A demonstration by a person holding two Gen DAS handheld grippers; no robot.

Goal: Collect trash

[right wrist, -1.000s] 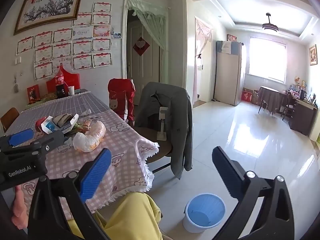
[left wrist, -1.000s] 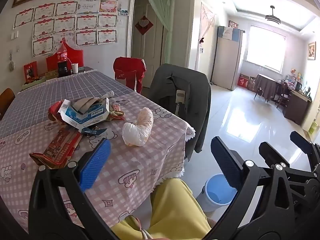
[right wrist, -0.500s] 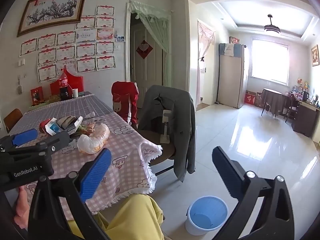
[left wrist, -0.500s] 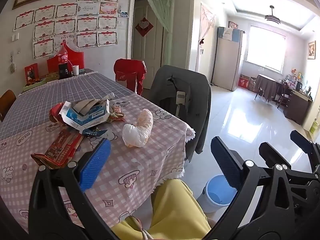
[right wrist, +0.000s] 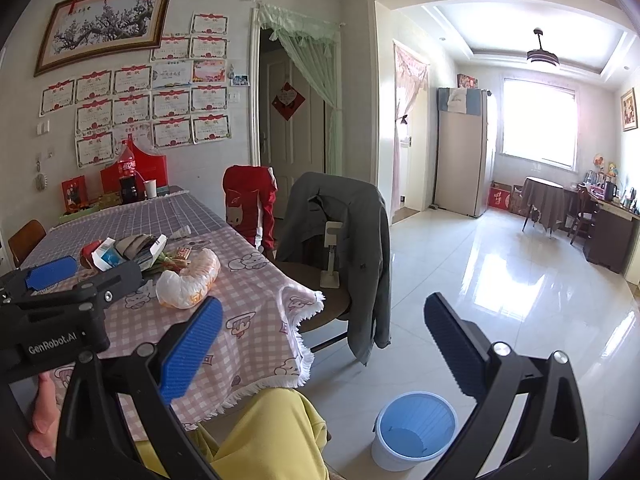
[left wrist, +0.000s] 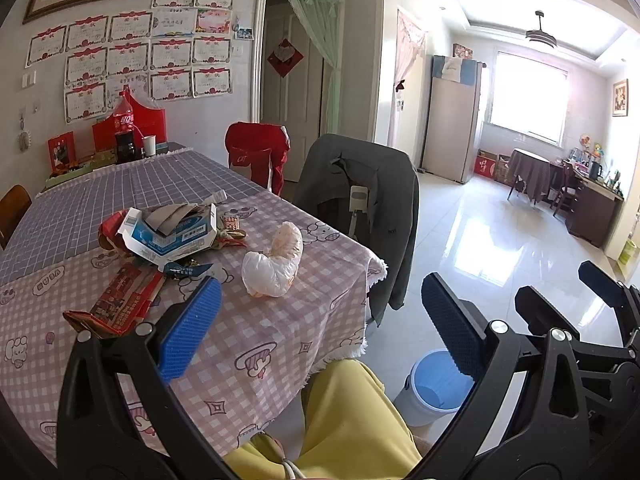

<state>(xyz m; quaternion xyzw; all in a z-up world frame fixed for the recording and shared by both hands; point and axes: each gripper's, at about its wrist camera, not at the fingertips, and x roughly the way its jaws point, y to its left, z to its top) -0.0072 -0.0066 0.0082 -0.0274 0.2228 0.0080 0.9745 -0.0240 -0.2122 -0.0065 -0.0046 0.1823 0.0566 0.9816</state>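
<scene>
Trash lay heaped on the pink checked cloth of the counter (left wrist: 280,332): a torn blue-and-white cardboard box (left wrist: 170,234), a flattened red paper wrapper (left wrist: 116,304) and a knotted translucent plastic bag with something orange inside (left wrist: 274,262). The left claw (left wrist: 320,320) hung released above the counter's near corner, nothing between its blue-padded fingers (left wrist: 192,324); the bag sat just beyond its left finger, apart from it, with the box and wrapper farther to the left. The right claw (right wrist: 322,346) was likewise spread wide and empty, out past the counter's edge over the tiled floor, well apart from the trash. Below it, on the floor beside the counter, stood a round pale-blue plastic bin (right wrist: 416,428). A chair draped with a grey jacket (right wrist: 352,240) stood against the counter's side, near the bag. The person's yellow-clad knee (left wrist: 348,412) filled the space under both claws. In the right wrist view the left claw's black body covered part of the heap, so the wrapper could not be made out there; smaller scraps under the box were too jumbled to tell apart.
</scene>
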